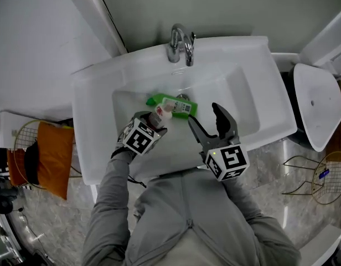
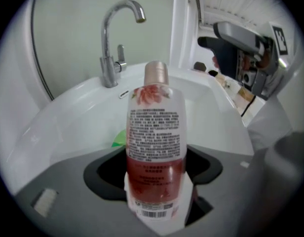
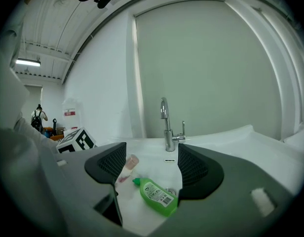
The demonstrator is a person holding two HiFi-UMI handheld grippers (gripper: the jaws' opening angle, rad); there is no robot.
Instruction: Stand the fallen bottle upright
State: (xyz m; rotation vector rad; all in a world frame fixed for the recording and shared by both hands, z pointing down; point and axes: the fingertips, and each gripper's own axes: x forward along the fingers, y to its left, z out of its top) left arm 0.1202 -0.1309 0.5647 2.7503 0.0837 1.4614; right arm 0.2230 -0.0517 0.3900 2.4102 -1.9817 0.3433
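Note:
A clear bottle with pink liquid and a pinkish cap (image 1: 160,114) (image 2: 155,142) is held over the white sink basin (image 1: 98,93) by its lower part, cap pointing away from the hand. My left gripper (image 1: 154,119) (image 2: 154,171) is shut on it. A green bottle (image 1: 173,105) (image 3: 157,197) lies on its side in the basin by the drain, just beyond the pink bottle (image 3: 126,167). My right gripper (image 1: 203,115) (image 3: 147,164) hovers over the basin to the right, jaws apart with nothing between them, pointing toward the tap.
A chrome tap (image 1: 180,43) (image 2: 112,48) (image 3: 167,125) stands at the back of the sink. A white toilet lid (image 1: 317,104) is at the right with a wire basket (image 1: 317,176) below it. An orange bag in a wire basket (image 1: 51,157) stands at the left.

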